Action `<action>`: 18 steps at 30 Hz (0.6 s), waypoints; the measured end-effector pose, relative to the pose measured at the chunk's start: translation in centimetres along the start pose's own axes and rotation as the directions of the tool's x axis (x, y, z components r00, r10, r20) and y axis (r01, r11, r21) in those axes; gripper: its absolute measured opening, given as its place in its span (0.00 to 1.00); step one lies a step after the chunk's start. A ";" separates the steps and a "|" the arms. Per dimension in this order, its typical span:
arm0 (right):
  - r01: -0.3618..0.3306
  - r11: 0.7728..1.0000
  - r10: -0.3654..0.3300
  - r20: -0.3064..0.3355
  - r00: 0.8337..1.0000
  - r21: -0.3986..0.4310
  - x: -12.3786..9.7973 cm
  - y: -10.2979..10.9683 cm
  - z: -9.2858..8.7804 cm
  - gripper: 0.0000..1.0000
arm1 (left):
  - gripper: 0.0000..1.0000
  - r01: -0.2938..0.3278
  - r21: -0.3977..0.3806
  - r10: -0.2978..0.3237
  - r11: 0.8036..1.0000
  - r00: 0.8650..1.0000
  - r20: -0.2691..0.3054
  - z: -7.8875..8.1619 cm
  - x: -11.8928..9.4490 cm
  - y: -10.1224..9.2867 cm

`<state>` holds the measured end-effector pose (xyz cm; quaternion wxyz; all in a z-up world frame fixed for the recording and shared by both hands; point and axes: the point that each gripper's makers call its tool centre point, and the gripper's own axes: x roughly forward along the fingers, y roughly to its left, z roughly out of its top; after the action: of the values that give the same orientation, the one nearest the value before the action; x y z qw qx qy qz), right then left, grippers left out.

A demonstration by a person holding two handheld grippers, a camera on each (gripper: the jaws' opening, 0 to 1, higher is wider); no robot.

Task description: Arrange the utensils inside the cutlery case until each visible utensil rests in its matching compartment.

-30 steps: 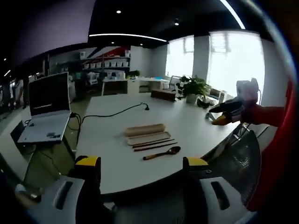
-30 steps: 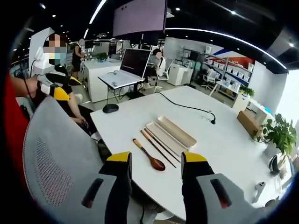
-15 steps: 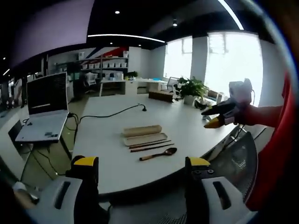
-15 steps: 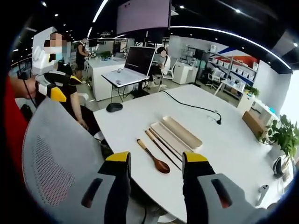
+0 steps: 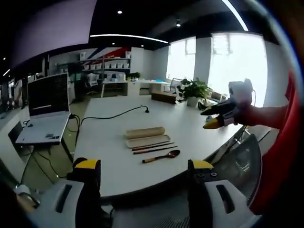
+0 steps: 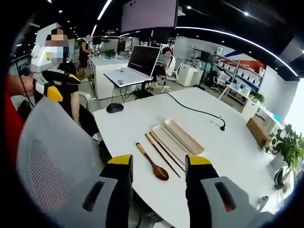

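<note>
On the white table (image 5: pixel 109 166) lie a beige cutlery case lid (image 5: pixel 145 132), the case's open tray (image 5: pixel 147 140), a pair of dark chopsticks (image 5: pixel 154 148) and a wooden spoon (image 5: pixel 162 156), side by side. My left gripper (image 5: pixel 144 165) hangs open before the table's near edge, well short of them. In the right gripper view the spoon (image 6: pixel 151 161), chopsticks (image 6: pixel 164 151), tray (image 6: pixel 167 141) and lid (image 6: pixel 183 136) lie just beyond my open right gripper (image 6: pixel 159 160). The right gripper (image 5: pixel 205 119) also hovers at the table's right side, held by a red-sleeved hand.
A grey mesh chair back (image 6: pixel 50 164) stands between me and the table. A laptop (image 5: pixel 47 111) on a stand, a black cable (image 6: pixel 194 110), a mouse (image 6: pixel 113 108), a brown box (image 6: pixel 258 126) and a potted plant (image 5: pixel 195 89) sit around the table's far parts.
The right gripper has drifted a little left over the table's right edge. Both views have shifted slightly. The utensils and case have not moved.
</note>
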<state>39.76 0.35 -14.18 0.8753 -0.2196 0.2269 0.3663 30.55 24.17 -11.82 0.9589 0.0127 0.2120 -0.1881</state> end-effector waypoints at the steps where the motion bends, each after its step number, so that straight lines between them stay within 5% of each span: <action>1: -0.007 1.000 0.007 -0.007 1.000 0.010 0.2 0.1 -0.2 0.42 | 0.78 -0.003 0.000 0.003 1.000 1.000 -0.001 0.0 0.0 0.0; 18: -0.026 0.993 0.031 -0.049 0.998 0.115 2.1 0.0 -1.4 0.42 | 0.79 0.007 -0.023 -0.007 1.000 1.000 0.002 -0.1 0.0 0.0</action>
<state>40.78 0.73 -16.43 0.8751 -0.1749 0.2729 0.3594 30.56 24.18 -11.90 0.9585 0.0006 0.2131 -0.1892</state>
